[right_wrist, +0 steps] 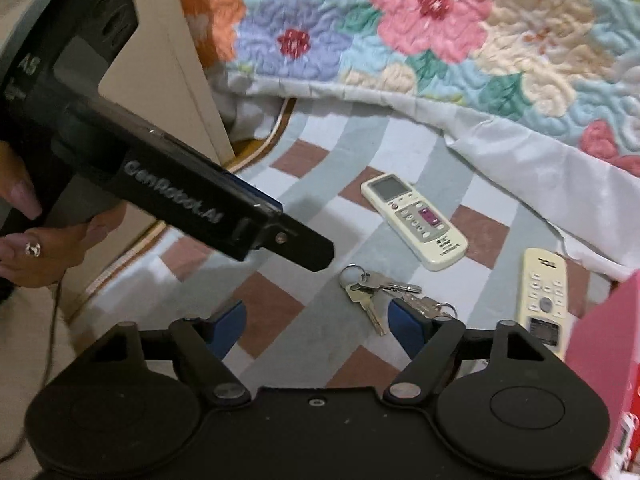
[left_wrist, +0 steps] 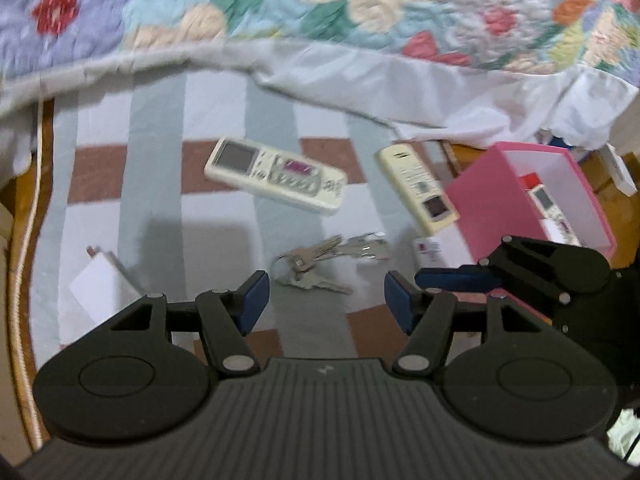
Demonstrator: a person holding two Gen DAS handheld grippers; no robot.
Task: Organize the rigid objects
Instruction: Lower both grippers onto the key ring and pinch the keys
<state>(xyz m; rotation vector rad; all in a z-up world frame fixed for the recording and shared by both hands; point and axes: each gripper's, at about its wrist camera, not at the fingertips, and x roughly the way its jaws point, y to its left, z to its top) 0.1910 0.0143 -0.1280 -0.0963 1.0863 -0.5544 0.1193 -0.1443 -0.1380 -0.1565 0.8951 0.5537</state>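
Both of your claws hang open and empty over the striped mat: the left claw (left_wrist: pixel 326 300) just short of the keys (left_wrist: pixel 326 258), the right claw (right_wrist: pixel 316 328) with its right pad at the same bunch. One remote (left_wrist: pixel 554 216) already lies in the pink box (left_wrist: pixel 480 204) to the right. Two remotes (left_wrist: pixel 276 176) (left_wrist: pixel 420 186) ahead of the claws are left to sort.

We see glossy pink cardboard box (right_wrist: pixel 604 364) cut by frame edge right of right claw. Remote lying inside pink box (left_wrist: pixel 554 212) half hidden behind box wall. Right blue pad (right_wrist: pixel 408 326) of right claw covers part of silver key bunch (right_wrist: pixel 376 290). We cannot read print on small white card (left_wrist: pixel 428 250); whole left view motion-blurred.
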